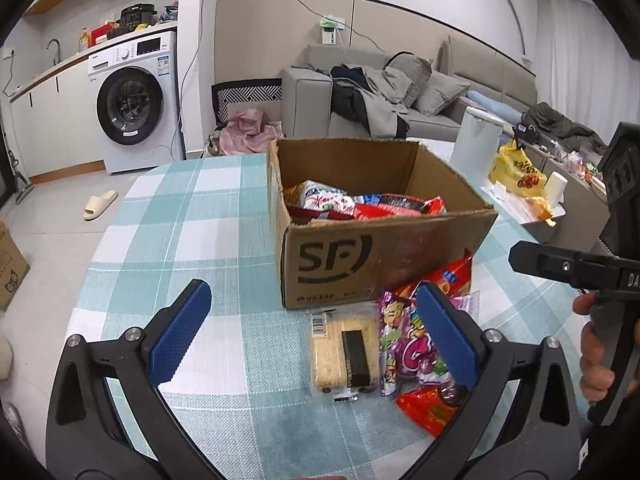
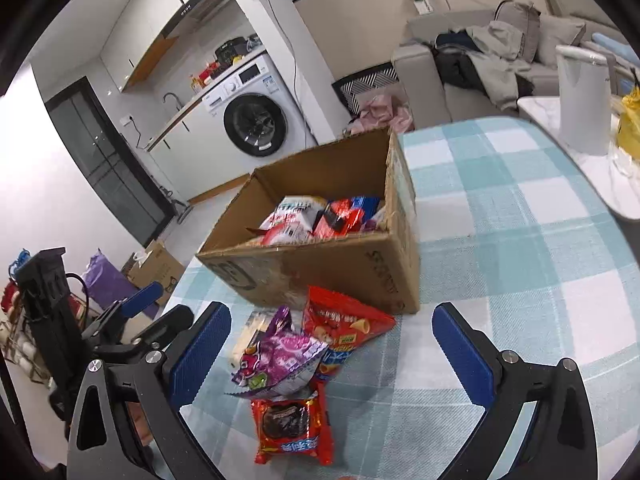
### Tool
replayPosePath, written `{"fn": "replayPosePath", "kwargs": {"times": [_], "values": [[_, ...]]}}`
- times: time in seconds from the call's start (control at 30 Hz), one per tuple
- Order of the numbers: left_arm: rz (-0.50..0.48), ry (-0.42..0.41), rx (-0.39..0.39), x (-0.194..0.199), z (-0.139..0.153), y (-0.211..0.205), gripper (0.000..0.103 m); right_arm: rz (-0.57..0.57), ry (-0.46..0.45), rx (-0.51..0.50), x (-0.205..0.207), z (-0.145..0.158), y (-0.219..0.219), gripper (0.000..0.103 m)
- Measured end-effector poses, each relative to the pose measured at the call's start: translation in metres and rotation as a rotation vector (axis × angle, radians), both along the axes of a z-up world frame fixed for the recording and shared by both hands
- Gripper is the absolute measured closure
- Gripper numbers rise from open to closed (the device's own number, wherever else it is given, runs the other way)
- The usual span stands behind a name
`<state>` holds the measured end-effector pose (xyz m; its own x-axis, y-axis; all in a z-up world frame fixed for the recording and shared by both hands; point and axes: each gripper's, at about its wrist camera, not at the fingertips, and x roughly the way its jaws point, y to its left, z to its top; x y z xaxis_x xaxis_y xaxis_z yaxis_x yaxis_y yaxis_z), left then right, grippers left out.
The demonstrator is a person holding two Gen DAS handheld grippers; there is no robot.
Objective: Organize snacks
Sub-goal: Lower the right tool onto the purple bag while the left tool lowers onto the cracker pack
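Both claws, left claw (image 1: 316, 320) and right claw (image 2: 332, 340), gape empty above light, crinkly snack packets (image 2: 280, 356); pinch a sealed edge.

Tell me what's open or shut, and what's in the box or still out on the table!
Cardboard box: open on top, snacks inside.
Left tongs: open, holding nothing.
Right tongs: open, holding nothing.
Purple snack bag: out on the table.
Cracker pack: out on the table, lying flat.
Washing machine: door shut.
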<state>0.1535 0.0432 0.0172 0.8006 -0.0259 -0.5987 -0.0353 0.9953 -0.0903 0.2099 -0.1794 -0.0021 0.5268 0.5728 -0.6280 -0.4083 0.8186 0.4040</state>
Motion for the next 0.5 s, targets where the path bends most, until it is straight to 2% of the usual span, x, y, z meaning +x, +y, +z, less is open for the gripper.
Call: {"fn": "replayPosePath", "kwargs": {"times": [0.17, 0.5], "values": [[-0.013, 0.022, -0.001, 0.002, -0.007, -0.003, 0.001, -0.003, 0.014, -0.033, 0.001, -0.007, 0.004, 0.000], [0.004, 0.081, 0.016, 0.014, -0.027, -0.001, 0.001, 0.039, 0.097, -0.018, 0.007, -0.028, 0.012, 0.000]]}}
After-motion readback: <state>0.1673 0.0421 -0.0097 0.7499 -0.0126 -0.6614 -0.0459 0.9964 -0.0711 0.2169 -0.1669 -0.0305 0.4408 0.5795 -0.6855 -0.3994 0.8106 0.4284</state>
